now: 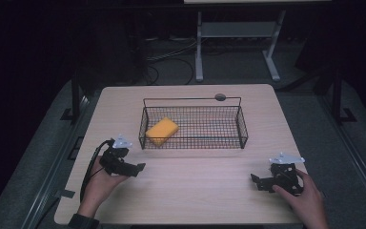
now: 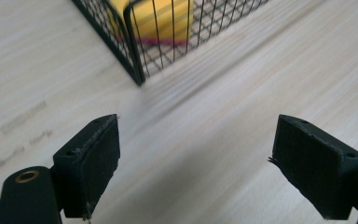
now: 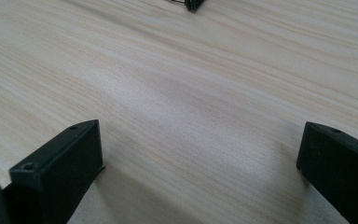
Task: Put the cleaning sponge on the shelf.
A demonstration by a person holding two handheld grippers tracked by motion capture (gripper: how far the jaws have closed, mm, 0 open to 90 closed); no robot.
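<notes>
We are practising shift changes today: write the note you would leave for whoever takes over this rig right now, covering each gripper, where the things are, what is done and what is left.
Left gripper: open, empty, low over the table near the basket's near left corner.
Right gripper: open, empty, low over the table's near right part.
Yellow sponge: lying in the left end of the wire basket, which stands mid-table.
Done: the sponge is inside the basket; neither gripper touches it.
Left: probably nothing with the sponge unless it must come out; the left gripper is the closer one for that.
</notes>
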